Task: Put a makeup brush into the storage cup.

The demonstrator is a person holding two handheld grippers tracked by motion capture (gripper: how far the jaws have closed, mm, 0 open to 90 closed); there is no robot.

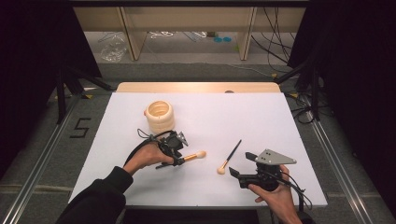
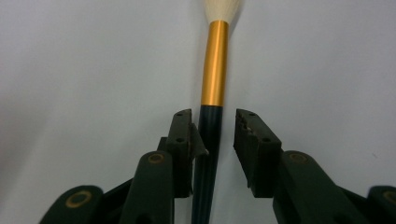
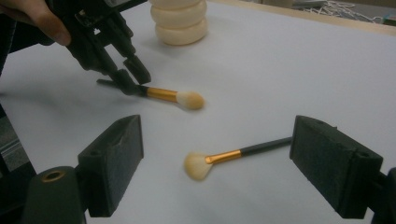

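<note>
Two brushes (image 1: 193, 156) (image 1: 229, 158) on white table (image 1: 261, 121); left fingers (image 2: 180, 135) loosely astride one, right fingers (image 3: 112, 154) released.

High view: fixed above the near edge of the white table (image 1: 261, 116), facing forward and down, far enough back to take in the whole top and the floor beyond. Left gripper view: riding low and very close to the surface, looking along the gold-banded brush (image 2: 214, 70) between its own jaws. Right gripper view: set near the table's right near corner, looking left and far across it, moderately close. Shared by all three: that brush. Shared by high and right gripper views: the thin brush (image 3: 224, 157), the ringed holder (image 3: 179, 18), the left gripper (image 3: 133, 74).
</note>
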